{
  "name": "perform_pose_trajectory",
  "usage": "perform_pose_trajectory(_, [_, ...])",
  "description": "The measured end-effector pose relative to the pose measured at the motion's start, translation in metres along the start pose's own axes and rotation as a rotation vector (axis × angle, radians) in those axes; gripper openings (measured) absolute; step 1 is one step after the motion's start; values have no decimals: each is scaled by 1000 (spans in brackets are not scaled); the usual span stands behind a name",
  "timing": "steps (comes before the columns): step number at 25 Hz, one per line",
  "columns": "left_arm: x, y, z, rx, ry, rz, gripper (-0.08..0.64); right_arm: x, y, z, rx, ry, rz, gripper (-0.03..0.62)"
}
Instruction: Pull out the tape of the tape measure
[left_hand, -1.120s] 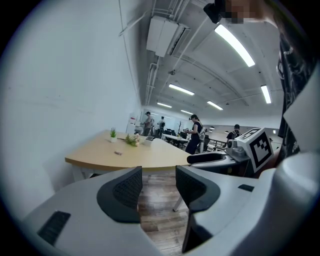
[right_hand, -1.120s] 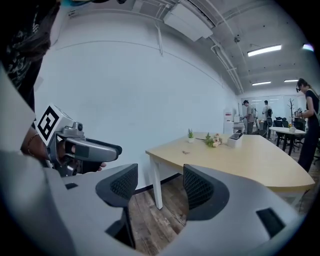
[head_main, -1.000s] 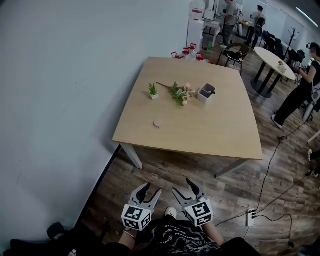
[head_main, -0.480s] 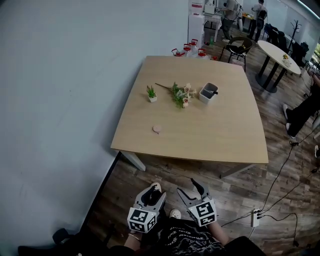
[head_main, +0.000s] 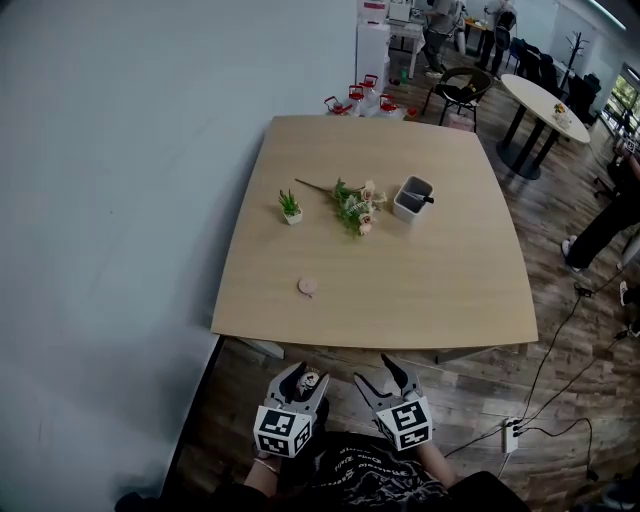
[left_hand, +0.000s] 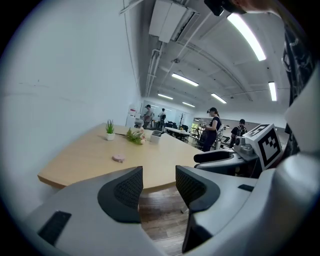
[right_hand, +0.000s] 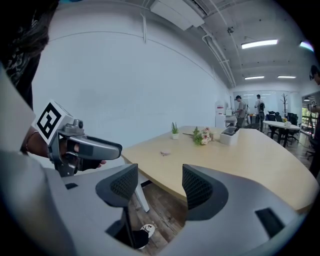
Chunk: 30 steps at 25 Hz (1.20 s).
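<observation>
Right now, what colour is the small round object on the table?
Pale pink; the small round object shows best in the left gripper view.

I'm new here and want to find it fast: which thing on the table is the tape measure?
Start at the big light wooden table by the pale wall. A potted plant, a flower sprig and a white holder sit in a row across its middle; the tape measure seems to be the small round pinkish disc lying alone nearer the front edge, flat and plain.

The left gripper (head_main: 303, 381) and the right gripper (head_main: 377, 372) are held side by side, low, angled slightly downward; both pairs of fingers (left_hand: 129, 190) are spread apart and empty
</observation>
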<state>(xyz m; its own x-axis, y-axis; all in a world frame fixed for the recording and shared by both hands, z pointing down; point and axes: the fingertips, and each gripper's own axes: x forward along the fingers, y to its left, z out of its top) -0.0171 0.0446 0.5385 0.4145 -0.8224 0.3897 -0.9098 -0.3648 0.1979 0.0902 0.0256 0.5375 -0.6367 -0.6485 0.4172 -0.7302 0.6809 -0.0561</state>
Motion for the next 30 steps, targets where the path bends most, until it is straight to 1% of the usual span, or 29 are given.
perform_pose_trajectory(4, [20,45,22,-11,-11,-1,207,41,-4,23,-4,1,-22,291])
perform_pose_trajectory(8, [37,91,37,-89,-7,-1,207,76,-6,45,-5,7,-46,291])
perform_pose_trajectory(9, [41,101,41,-90,-5,-8,207,84,-7,47,0,12,-56,291])
perform_pose_trajectory(11, [49,118,48,-65,1,-21,207,99,-9,50,10,21,-74,291])
perform_pose_trajectory(13, [58,135,54,-52,5,-21,207,113,-9,54,18,27,-74,291])
perform_pose_trajectory(15, [66,152,56,-70,9,-13,207,125,-6,58,25,32,-57,291])
perform_pose_trajectory(17, [74,167,59,-76,11,-17,207,139,-7,63,24,33,-59,291])
perform_pose_trajectory(21, [81,183,68,-56,16,-22,207,166,-13,71,32,45,-72,291])
perform_pose_trajectory(24, [81,192,70,-63,14,13,207,183,-17,74,18,59,-56,292])
perform_pose_trajectory(26, [83,197,69,-78,13,33,207,193,-17,80,-5,65,-34,292])
perform_pose_trajectory(30, [80,202,70,-106,6,73,207,212,-17,84,-11,87,42,293])
